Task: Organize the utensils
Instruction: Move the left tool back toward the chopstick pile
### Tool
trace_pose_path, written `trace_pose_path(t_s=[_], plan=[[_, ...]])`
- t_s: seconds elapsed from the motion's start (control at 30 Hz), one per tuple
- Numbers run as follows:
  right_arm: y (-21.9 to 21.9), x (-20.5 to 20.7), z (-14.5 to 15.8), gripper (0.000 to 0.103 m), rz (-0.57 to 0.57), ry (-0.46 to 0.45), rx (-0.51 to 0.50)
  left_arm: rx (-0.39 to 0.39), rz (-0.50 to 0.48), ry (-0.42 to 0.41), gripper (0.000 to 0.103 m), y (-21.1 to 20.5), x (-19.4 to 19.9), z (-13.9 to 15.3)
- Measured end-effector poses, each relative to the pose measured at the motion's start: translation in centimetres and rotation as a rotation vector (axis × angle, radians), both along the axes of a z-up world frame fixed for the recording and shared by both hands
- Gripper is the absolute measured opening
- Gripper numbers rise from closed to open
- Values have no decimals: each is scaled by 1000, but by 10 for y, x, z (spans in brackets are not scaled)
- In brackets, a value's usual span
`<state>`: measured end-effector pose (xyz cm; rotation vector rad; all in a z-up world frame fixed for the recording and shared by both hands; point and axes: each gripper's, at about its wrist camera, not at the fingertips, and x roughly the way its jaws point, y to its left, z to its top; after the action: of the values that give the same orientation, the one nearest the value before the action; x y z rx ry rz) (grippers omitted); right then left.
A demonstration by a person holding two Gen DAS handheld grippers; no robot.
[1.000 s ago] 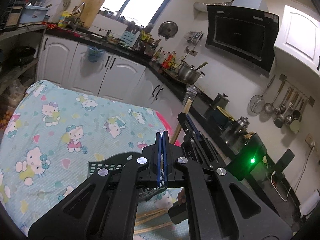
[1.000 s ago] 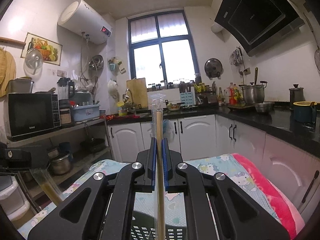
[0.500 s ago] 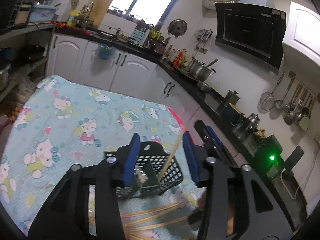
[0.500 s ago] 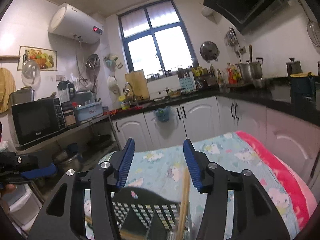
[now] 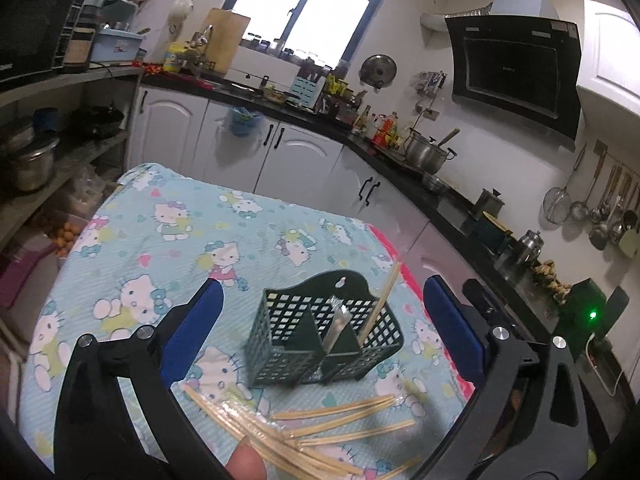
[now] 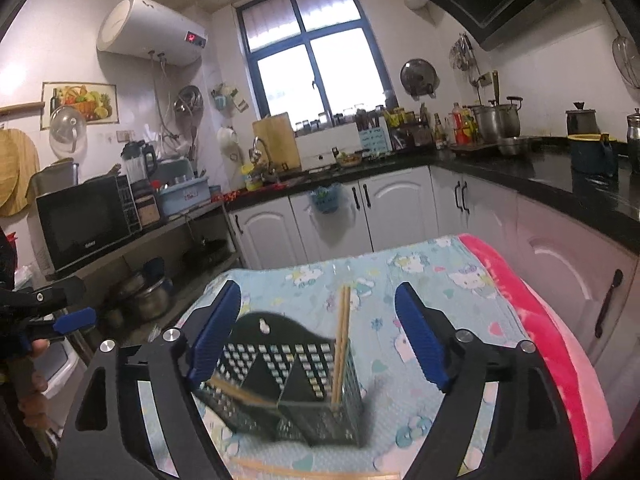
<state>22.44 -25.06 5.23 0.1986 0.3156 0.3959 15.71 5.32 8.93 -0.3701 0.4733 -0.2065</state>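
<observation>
A dark green mesh utensil basket (image 5: 320,340) stands on the Hello Kitty tablecloth (image 5: 160,248); it also shows in the right wrist view (image 6: 288,392). A pair of wooden chopsticks (image 5: 378,304) stands tilted in its right compartment, also in the right wrist view (image 6: 342,340). A wrapped pair (image 5: 336,330) sits in a middle compartment. Several loose chopsticks (image 5: 320,428) lie on the cloth in front of the basket. My left gripper (image 5: 320,344) is open and empty, above the basket. My right gripper (image 6: 318,344) is open and empty, above the basket.
White kitchen cabinets (image 6: 360,216) and a black countertop (image 6: 560,176) with pots run behind and to the right of the table. A shelf with a microwave (image 6: 84,220) and pots stands to the left. A pink cloth edge (image 6: 540,328) marks the table's right side.
Both grippers went from shut to wide open. The right gripper let go of the chopsticks, which now stand in the basket. Both views tilted down toward the basket.
</observation>
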Motion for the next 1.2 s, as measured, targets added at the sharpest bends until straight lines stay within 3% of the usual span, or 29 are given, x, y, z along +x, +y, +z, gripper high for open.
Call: trace_pose_path(t_s=[0.4,1.2], plan=[[3,-33,-10,81,37,53,-92,80,10,3,92,-9,-26,-15],[8,-73,-41,82,132,173,-210,64,50,153,92,12,-45,-70]])
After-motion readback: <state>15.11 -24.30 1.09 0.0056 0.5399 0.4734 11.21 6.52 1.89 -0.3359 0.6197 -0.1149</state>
